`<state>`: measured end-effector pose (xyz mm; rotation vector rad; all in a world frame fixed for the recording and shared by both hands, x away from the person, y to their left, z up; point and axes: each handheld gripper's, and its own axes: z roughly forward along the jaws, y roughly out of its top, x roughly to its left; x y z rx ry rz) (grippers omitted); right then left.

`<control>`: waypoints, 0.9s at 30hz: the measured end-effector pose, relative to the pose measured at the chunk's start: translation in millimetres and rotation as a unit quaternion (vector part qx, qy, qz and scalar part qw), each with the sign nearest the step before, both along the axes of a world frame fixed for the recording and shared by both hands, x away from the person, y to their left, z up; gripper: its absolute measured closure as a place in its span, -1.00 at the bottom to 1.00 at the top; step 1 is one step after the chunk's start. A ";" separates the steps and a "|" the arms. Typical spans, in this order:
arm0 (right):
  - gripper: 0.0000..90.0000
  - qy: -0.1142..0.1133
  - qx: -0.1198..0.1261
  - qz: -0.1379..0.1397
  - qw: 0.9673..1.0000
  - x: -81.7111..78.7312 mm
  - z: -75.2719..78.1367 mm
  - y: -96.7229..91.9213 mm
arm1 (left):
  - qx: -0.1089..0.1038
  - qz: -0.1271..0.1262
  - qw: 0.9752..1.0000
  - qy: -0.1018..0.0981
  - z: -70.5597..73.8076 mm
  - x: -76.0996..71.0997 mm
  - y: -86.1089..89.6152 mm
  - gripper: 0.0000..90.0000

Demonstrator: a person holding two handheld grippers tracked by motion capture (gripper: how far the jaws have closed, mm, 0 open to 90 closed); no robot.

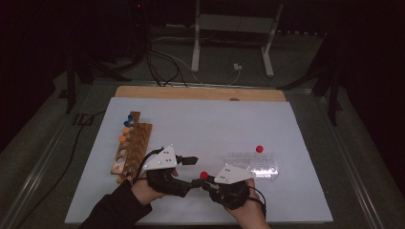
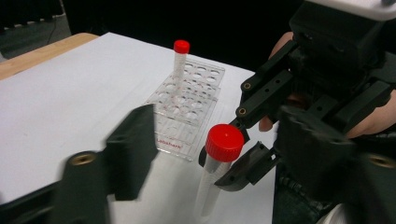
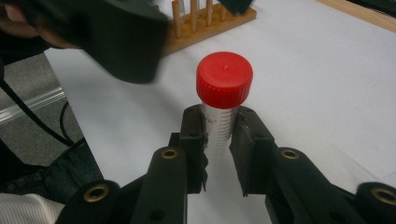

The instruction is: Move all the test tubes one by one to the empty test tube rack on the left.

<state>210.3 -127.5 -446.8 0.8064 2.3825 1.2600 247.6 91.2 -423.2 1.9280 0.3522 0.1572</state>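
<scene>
Right gripper point(image 3: 218, 154) fingers clamp a red-capped tube point(image 3: 223, 107); left gripper point(image 2: 224, 154) fingers stand apart around it.

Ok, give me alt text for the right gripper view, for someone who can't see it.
The right gripper clamps an upright clear tube with a red cap just below the cap, over a white table. The left gripper looms blurred at upper left, before a wooden rack.

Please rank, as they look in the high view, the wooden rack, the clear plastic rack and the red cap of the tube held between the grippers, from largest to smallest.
1. wooden rack, the longest.
2. clear plastic rack, a little smaller; it is see-through, so its edges are faint.
3. red cap of the held tube, by far the smallest.
</scene>
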 end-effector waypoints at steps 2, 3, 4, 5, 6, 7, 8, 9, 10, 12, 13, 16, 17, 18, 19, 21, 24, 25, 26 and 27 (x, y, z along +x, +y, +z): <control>0.67 -0.001 0.000 0.000 1.000 -0.1 0.3 -0.2 | 0.001 -0.005 1.000 0.000 -0.9 -0.1 -2.4 -0.10; 0.67 -0.002 0.000 0.000 1.000 0.1 0.4 -0.4 | 0.004 -0.005 1.000 -0.003 -1.8 -0.3 -4.1 -0.06; 0.67 -0.002 0.000 0.000 1.000 0.2 0.6 -0.8 | 0.007 -0.005 1.000 -0.004 -2.4 -0.2 -5.2 0.01; 0.67 -0.003 0.000 0.000 1.000 0.1 0.8 -0.9 | 0.007 -0.006 1.000 -0.005 -3.1 0.0 -6.1 0.09; 0.67 -0.003 0.000 0.000 1.000 -0.1 1.1 -0.9 | 0.010 -0.004 1.000 -0.006 -3.6 0.4 -6.8 0.14; 0.67 -0.003 0.000 0.000 1.000 -0.3 1.2 -0.8 | 0.011 -0.007 1.000 -0.004 -4.2 0.9 -7.8 0.22; 0.67 -0.003 0.001 -0.001 1.000 -0.4 1.3 -0.9 | 0.015 -0.010 1.000 -0.004 -4.6 1.2 -8.4 0.28; 0.67 -0.003 0.001 0.000 1.000 -0.3 1.5 -1.2 | 0.017 -0.008 1.000 -0.007 -5.1 1.2 -9.3 0.32; 0.67 -0.002 0.002 -0.002 1.000 -0.4 1.7 -1.2 | 0.016 -0.008 1.000 -0.007 -5.7 1.5 -10.0 0.37; 0.67 -0.003 0.002 -0.003 1.000 -0.3 1.9 -1.6 | 0.017 -0.012 1.000 -0.005 -6.2 1.9 -10.9 0.42; 0.67 -0.003 0.003 -0.004 1.000 -0.2 1.9 -1.7 | 0.017 -0.014 1.000 -0.004 -6.2 2.0 -11.4 0.46; 0.67 -0.003 0.003 -0.004 1.000 0.2 2.1 -2.3 | 0.019 -0.021 1.000 -0.005 -6.3 1.8 -12.5 0.56; 0.67 -0.003 0.002 -0.003 1.000 0.1 2.4 -2.4 | 0.021 -0.021 1.000 -0.010 -6.4 1.5 -12.6 0.56; 0.67 -0.003 0.002 -0.004 1.000 0.1 2.3 -2.3 | 0.021 -0.020 1.000 -0.009 -6.2 1.7 -12.5 0.57; 0.67 -0.004 0.003 -0.004 1.000 0.1 2.2 -2.4 | 0.021 -0.019 1.000 -0.008 -6.1 1.7 -12.5 0.58; 0.67 -0.002 0.004 -0.004 1.000 0.3 2.4 -2.8 | 0.019 -0.016 1.000 -0.016 -6.0 0.7 -12.1 0.59; 0.66 -0.006 0.009 -0.003 1.000 -0.1 3.2 -3.2 | 0.014 -0.016 1.000 -0.013 -4.6 1.4 -10.2 0.60; 0.65 -0.007 0.010 -0.002 1.000 0.1 3.8 -3.9 | 0.013 -0.014 1.000 -0.013 -3.9 1.4 -9.8 0.60; 0.61 -0.011 0.011 -0.001 1.000 0.0 4.0 -4.3 | 0.014 -0.010 1.000 -0.015 -3.2 1.5 -9.0 0.60; 0.49 -0.011 0.013 -0.003 1.000 -0.1 4.2 -4.5 | 0.014 -0.008 1.000 -0.016 -2.6 1.8 -8.1 0.60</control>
